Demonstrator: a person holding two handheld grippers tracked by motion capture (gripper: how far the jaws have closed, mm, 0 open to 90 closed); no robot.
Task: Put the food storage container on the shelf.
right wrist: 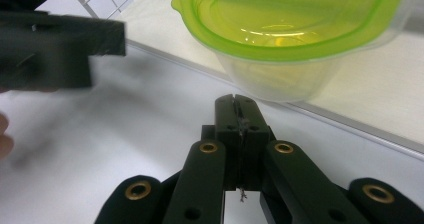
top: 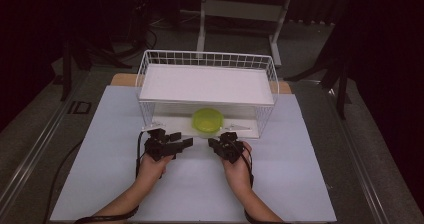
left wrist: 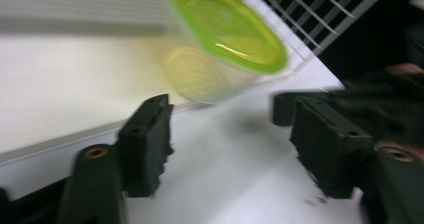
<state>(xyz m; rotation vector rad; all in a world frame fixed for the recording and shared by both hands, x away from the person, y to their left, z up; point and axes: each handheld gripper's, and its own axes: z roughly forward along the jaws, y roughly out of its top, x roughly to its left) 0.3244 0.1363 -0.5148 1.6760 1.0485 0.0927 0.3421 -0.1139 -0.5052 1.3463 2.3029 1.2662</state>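
Observation:
A clear tub with a lime-green lid point(top: 208, 121) stands at the front edge of the lower board of a white wire rack point(top: 150, 64). My left gripper point(top: 181, 139) lies on the white mat just left of the tub and short of it. In the left gripper view its jaws point(left wrist: 225, 114) stand open with nothing between them, and the tub point(left wrist: 225, 29) is ahead, blurred. My right gripper point(top: 216, 142) sits just in front of the tub, a little to its right. Its jaws point(right wrist: 242, 101) are pressed together on nothing, their tips close under the tub point(right wrist: 290, 29).
The rack has an upper white shelf point(top: 207, 84) roofing the tub, and wire sides and back. A white mat point(top: 100, 159) covers the table around both hands. In the right gripper view a jaw of the other gripper point(right wrist: 60, 49) crosses the left side. Dark floor and table legs lie beyond.

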